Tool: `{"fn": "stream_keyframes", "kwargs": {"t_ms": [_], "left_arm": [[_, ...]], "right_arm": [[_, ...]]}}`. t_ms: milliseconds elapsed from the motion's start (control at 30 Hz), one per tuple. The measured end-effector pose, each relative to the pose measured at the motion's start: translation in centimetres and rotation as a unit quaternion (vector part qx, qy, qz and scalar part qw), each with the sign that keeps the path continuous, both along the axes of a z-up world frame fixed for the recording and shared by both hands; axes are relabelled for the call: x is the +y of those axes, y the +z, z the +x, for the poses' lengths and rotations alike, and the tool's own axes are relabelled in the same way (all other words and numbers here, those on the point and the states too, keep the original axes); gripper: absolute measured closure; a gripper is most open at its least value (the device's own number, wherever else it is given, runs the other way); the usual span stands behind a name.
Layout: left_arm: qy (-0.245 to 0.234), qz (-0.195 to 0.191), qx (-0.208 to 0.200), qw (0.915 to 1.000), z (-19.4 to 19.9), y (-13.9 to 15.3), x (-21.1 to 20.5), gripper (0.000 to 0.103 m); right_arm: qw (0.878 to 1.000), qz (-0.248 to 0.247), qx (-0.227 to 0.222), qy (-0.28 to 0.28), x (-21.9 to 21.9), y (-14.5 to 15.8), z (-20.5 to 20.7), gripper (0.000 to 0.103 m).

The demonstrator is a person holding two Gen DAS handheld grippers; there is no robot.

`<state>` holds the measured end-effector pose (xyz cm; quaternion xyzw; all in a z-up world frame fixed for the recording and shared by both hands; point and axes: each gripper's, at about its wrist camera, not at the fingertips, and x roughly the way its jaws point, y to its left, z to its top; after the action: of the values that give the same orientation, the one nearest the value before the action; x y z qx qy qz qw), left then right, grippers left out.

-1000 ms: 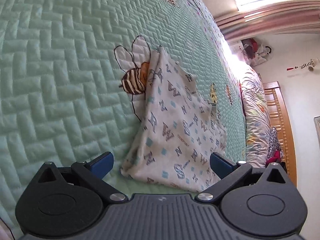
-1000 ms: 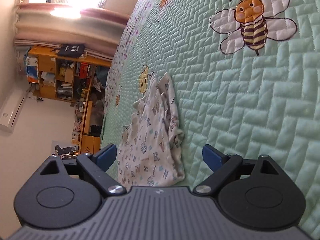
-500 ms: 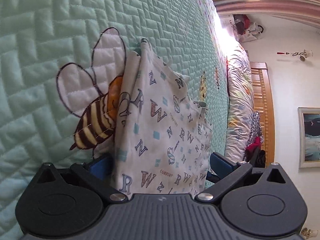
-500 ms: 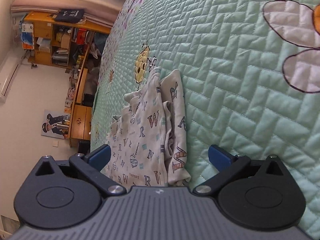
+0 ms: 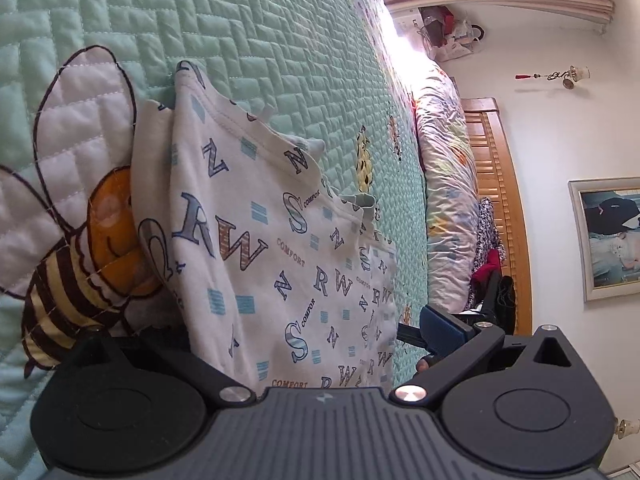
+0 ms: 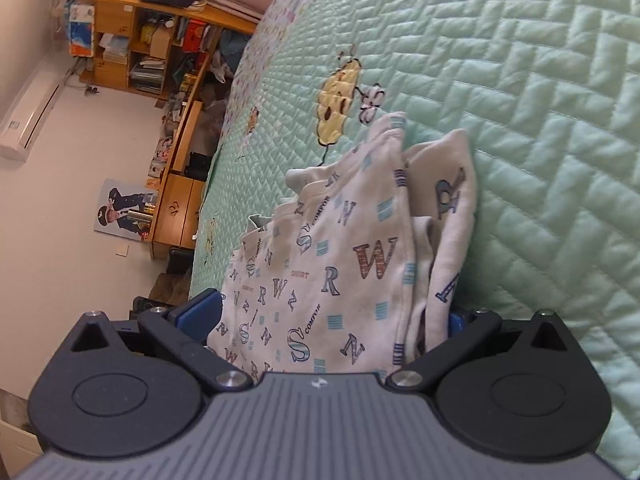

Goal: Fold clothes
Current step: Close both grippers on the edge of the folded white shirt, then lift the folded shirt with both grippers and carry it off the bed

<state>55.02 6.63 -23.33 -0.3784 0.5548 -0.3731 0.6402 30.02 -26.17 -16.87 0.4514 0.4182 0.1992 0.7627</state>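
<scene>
Cotton garment (image 5: pixel 256 248), letter-printed, rumpled on bed quilt (image 5: pixel 280 40), between jaws of both; left gripper (image 5: pixel 304 332) wide, nothing pinched; right gripper (image 6: pixel 332 320) wide, jaws closing, cloth unpinched; soft, light, floppy; probably best pinched at hem corners.

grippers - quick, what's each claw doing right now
Left claw: open, the letter-print garment between its fingers, not clamped.
Right claw: wide, jaws closing around the same garment, not pinched yet.
</scene>
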Motion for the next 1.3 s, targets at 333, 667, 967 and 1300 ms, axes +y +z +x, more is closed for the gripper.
{"fn": "stream_keyframes", "kwargs": {"t_ms": [333, 667, 967, 1300], "left_arm": [[0.047, 0.008, -0.010, 0.9988, -1.5, -1.4, 2.7, 0.065], [0.089, -0.016, -0.028, 0.9956, -2.7, -2.4, 3.7, 0.093], [0.089, -0.038, -0.073, 0.9926, -5.1, 2.2, 1.8, 0.093], [-0.005, -0.052, -0.132, 0.9899, -14.7, 13.7, -6.9, 0.093]], "right_arm": [[0.997, -0.060, 0.001, -0.058, -0.5, -1.9, -1.5, 0.088], [0.994, -0.067, -0.017, -0.090, 0.2, -1.7, -1.7, 0.088], [0.991, -0.052, -0.055, -0.109, 0.9, 1.5, -3.3, 0.089], [0.973, -0.036, -0.120, -0.195, -1.9, 10.3, -16.9, 0.089]]}}
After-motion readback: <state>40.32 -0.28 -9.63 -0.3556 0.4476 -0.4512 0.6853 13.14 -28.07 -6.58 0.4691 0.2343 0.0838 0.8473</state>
